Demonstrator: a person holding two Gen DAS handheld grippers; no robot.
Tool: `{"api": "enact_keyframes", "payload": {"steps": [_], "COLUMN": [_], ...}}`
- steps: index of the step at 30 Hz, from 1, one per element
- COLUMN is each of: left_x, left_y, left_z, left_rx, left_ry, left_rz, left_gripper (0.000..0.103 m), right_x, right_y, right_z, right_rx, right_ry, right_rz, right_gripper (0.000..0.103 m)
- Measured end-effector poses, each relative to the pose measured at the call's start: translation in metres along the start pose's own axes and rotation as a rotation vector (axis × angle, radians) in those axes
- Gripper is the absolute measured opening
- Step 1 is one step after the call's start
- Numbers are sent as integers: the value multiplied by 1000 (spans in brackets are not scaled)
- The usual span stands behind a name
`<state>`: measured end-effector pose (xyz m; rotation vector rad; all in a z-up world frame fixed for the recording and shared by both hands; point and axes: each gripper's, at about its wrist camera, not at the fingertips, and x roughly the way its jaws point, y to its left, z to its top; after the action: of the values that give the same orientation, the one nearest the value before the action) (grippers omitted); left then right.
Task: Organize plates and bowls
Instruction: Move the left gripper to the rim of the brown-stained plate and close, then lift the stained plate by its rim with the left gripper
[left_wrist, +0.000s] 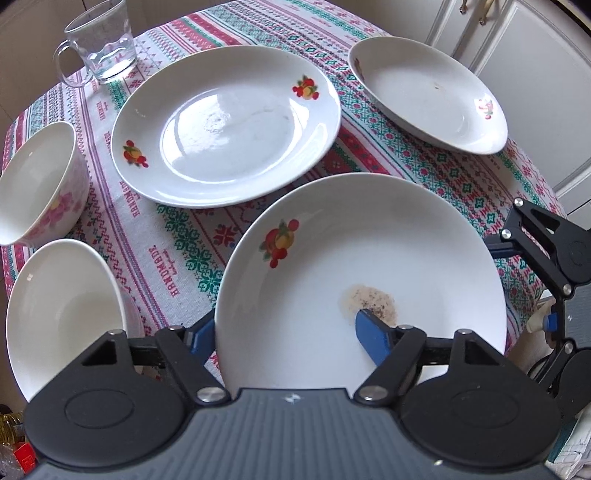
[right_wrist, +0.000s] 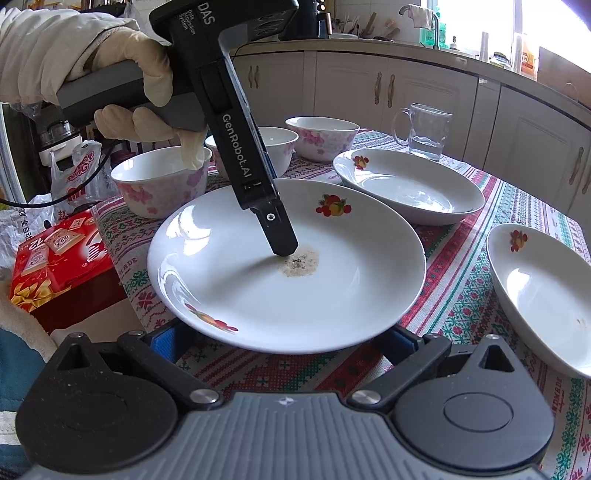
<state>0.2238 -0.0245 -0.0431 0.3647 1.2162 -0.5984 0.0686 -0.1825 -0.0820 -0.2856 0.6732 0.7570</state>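
Note:
A white plate with fruit prints and a brown stain (left_wrist: 362, 258) is held tilted above the patterned tablecloth. My left gripper (left_wrist: 288, 332) is shut on its near rim: one blue finger lies inside the plate, the other under its rim. In the right wrist view the same plate (right_wrist: 288, 273) shows with the left gripper's finger (right_wrist: 277, 229) on it. My right gripper (right_wrist: 284, 343) is open, its blue fingers just under the plate's near edge, apart from it. Two more plates (left_wrist: 225, 122) (left_wrist: 428, 96) lie further back.
White bowls with pink flowers stand at the left (left_wrist: 37, 184) (left_wrist: 62, 314); the right wrist view shows three of them (right_wrist: 162, 181). A glass mug with water (left_wrist: 99, 40) stands at the far left. A red box (right_wrist: 59, 258) sits beside the table. Kitchen cabinets (right_wrist: 406, 92) stand behind.

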Motion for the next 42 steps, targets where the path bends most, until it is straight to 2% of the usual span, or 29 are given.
{"api": "enact_keyframes", "payload": {"steps": [10,16,24,28,42], "left_x": [-9,-10,-15,-19,-26], "left_y": [-2,-2,-1,1,-2], "left_z": [4,5,7,10,27], "left_rx": [20,10,-5,-13,-12], "left_ry": [-34,-48,-68,-84,-116], "left_rz": [-6,-16,-35,-29,-39], "left_gripper": [72,68,67,61,61], "right_x": [-3,-8,-15,-18,-31], "right_y": [-4,-7,-10,-12,-28], "right_z": [1,2,7,10,17], "right_rx": [15,6,-12,-19,0], "right_ry": [26,27,21,19,7], "right_rz": [-4,-16,-27,-38,-50], "right_gripper": [103,103,103,103,103]}}
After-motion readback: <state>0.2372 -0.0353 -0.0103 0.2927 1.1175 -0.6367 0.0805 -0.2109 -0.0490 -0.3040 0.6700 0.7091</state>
